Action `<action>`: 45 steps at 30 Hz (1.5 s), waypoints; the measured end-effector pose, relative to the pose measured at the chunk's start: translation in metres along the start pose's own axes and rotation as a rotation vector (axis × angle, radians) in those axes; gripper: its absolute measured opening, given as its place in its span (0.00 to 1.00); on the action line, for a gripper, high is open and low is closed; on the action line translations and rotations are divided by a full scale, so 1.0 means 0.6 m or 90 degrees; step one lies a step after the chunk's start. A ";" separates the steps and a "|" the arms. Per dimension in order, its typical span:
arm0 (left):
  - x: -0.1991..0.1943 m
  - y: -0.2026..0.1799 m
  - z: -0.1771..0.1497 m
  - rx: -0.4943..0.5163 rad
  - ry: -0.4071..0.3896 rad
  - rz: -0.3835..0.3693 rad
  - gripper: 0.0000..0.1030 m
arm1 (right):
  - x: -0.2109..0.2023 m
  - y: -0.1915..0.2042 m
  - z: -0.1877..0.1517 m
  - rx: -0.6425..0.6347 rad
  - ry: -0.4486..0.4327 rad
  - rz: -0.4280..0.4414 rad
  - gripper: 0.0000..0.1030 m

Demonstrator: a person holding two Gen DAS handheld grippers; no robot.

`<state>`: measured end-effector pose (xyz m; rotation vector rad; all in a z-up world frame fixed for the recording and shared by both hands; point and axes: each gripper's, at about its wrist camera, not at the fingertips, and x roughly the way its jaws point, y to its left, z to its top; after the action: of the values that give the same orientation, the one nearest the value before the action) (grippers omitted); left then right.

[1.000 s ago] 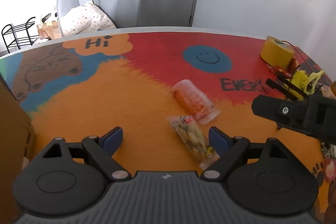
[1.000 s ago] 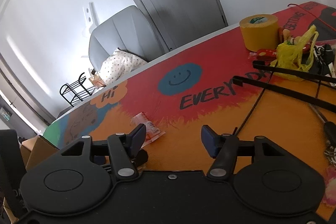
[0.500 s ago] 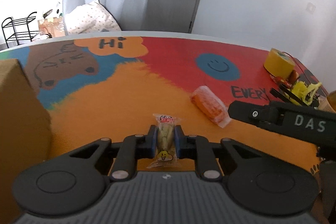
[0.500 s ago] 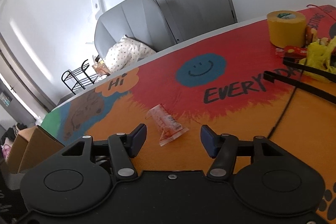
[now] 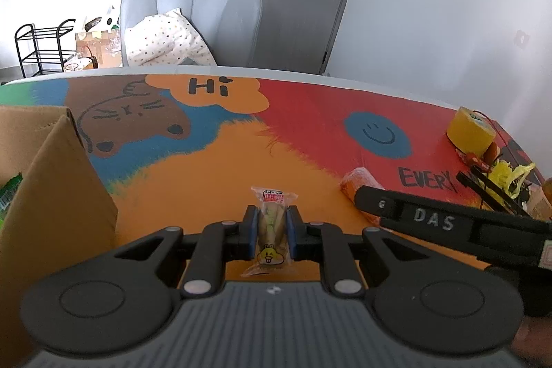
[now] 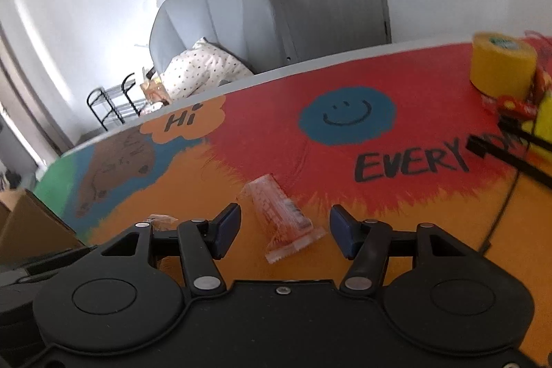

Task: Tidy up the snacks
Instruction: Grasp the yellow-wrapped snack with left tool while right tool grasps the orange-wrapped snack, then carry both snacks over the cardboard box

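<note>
The left gripper (image 5: 270,231) has its fingers closed on a yellow snack (image 5: 271,230), long axis toward 12 o'clock. The right gripper (image 6: 285,231) is wide open around an orange snack (image 6: 281,216) on the bench (image 6: 396,202), pointing 11 o'clock. At 9 o'clock, a box (image 5: 51,181), cut off.

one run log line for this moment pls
left gripper: shut on yellow snack pack | right gripper: open, orange snack pack between fingers | cardboard box: left

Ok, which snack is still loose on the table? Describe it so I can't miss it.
Start at the blue smiley face on the red part of the table. Towards the camera, where red meets orange, a clear packet with orange-red contents lies flat, in front of the open right gripper. The other snack, yellow-green, is clamped in the left gripper.
</note>
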<state>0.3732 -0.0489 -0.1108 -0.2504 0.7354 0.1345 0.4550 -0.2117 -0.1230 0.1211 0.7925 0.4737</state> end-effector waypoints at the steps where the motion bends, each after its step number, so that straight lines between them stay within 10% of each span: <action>1: 0.003 0.002 -0.001 -0.003 0.002 0.000 0.16 | 0.002 0.003 0.001 -0.008 -0.001 -0.005 0.57; 10: 0.004 0.012 -0.011 -0.016 0.014 0.003 0.16 | -0.007 0.013 -0.012 -0.042 -0.002 0.000 0.20; 45: -0.200 0.028 -0.027 0.006 -0.058 -0.018 0.16 | -0.207 0.075 -0.066 0.016 -0.074 0.039 0.16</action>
<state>0.2712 -0.0411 -0.0441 -0.2442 0.6415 0.1150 0.3355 -0.2306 -0.0567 0.1948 0.6830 0.5096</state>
